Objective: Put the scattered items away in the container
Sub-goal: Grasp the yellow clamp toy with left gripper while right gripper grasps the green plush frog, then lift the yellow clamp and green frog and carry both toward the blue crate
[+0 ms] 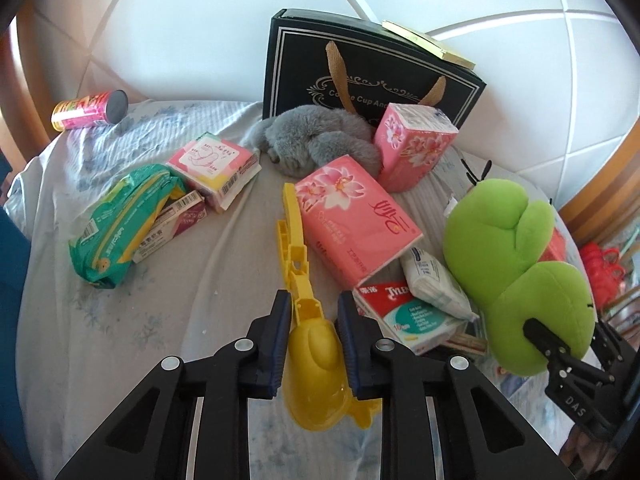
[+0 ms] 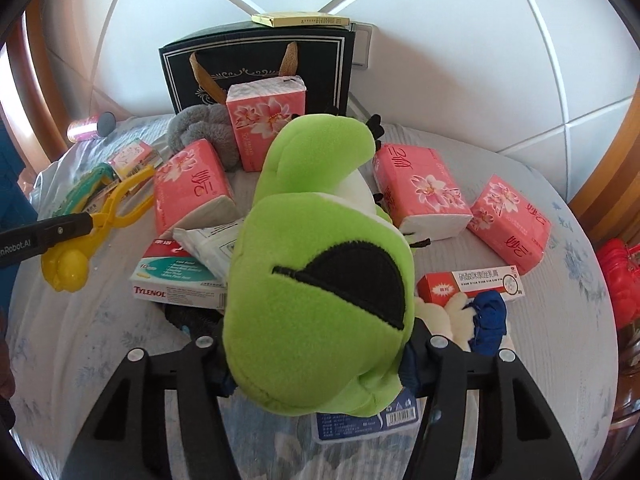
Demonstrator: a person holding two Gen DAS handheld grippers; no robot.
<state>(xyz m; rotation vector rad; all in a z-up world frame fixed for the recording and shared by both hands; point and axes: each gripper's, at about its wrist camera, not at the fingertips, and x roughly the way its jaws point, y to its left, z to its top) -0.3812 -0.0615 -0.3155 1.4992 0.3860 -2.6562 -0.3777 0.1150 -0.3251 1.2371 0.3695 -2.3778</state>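
My left gripper [image 1: 314,316] is shut on the yellow plastic duck tongs [image 1: 310,340], gripping them at the neck by the duck-shaped head; they also show in the right wrist view [image 2: 108,208]. My right gripper [image 2: 316,354] is shut on the green frog plush [image 2: 320,272], which fills the middle of its view and shows at the right of the left wrist view [image 1: 516,264]. The black gift bag [image 1: 360,76] stands upright at the back of the bed, also in the right wrist view [image 2: 256,68].
Pink tissue packs [image 1: 356,216] [image 2: 420,192], a Tylenol box [image 2: 176,280], a grey plush [image 1: 316,140], a green wipes pack [image 1: 120,224], a pink can [image 1: 90,110] and a red ointment box [image 2: 472,282] lie scattered on the sheet.
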